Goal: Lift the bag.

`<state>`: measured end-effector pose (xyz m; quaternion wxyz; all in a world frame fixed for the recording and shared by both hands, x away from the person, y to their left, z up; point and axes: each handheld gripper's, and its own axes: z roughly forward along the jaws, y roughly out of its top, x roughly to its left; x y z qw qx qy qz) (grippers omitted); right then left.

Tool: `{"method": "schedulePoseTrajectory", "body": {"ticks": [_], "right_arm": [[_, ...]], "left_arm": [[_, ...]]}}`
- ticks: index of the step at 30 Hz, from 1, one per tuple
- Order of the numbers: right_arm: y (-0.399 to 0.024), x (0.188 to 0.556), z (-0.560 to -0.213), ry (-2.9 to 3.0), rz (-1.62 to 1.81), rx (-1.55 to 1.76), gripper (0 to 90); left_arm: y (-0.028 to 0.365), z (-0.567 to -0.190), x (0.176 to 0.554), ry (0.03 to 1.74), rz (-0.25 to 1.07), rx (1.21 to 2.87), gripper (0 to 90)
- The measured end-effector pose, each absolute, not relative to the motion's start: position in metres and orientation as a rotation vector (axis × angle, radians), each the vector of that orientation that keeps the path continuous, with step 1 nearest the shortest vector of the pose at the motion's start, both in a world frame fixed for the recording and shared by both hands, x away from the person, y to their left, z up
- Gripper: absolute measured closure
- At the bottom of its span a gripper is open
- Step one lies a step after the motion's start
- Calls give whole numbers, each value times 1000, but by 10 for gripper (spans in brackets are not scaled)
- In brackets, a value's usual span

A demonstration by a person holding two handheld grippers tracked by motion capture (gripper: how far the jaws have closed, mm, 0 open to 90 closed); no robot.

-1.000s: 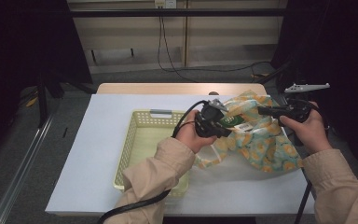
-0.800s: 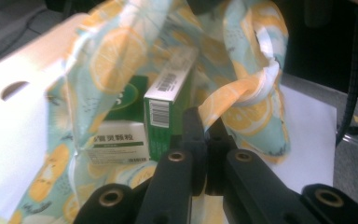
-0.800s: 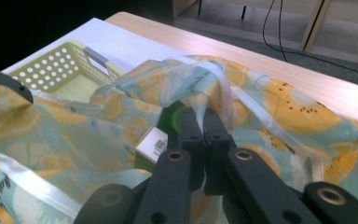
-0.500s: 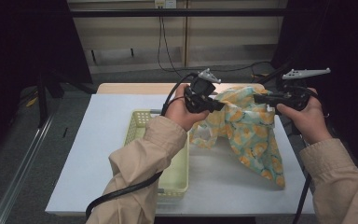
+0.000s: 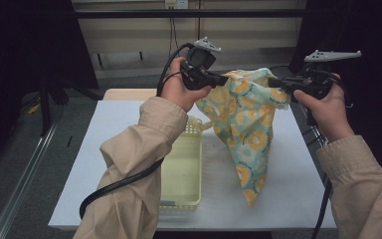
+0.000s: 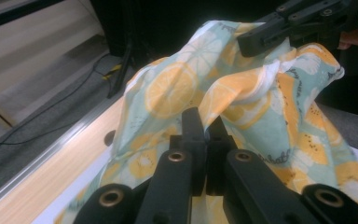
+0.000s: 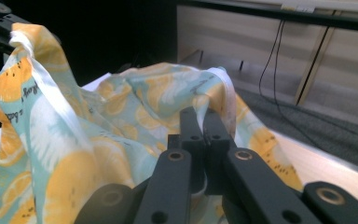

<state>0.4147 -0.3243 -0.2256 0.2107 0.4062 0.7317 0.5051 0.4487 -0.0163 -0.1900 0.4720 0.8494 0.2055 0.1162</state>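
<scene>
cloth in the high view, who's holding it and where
Both claws hold the cloth by its top edge: left claw and right claw each shut on a bunched bit, the rest hanging.

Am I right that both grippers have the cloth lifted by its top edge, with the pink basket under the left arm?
Not quite: the basket is pale yellow, not pink, as the high view shows. The rest holds: the left gripper and right gripper are shut on the top edge of the cloth, which hangs lifted between them, and the basket sits under the left arm.
</scene>
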Motion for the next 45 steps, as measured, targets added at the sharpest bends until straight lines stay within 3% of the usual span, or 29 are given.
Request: {"method": "schedulePoseTrajectory", "body": {"ticks": [17, 19, 23, 26, 29, 35, 45], "right_arm": [[-290, 412, -256, 2179, 1427, 1115, 893], [-286, 413, -260, 2196, 1446, 1113, 842], [-281, 413, -261, 2170, 1472, 1137, 663], [-282, 412, -259, 2130, 1494, 1159, 479], [-286, 412, -257, 2109, 1465, 1195, 391], [-298, 409, -257, 2090, 1438, 1211, 330], [-317, 397, -284, 2135, 1404, 1217, 289]], "left_arm": [[17, -217, 434, 518, 159, 2126, 899], [23, -221, 433, 527, 149, 2118, 885], [37, -228, 430, 564, 122, 2082, 708], [46, -232, 430, 599, 128, 2063, 537], [52, -238, 430, 631, 127, 2082, 395], [68, -251, 431, 680, 117, 2072, 206], [96, -268, 421, 618, 144, 2097, 57]]}}
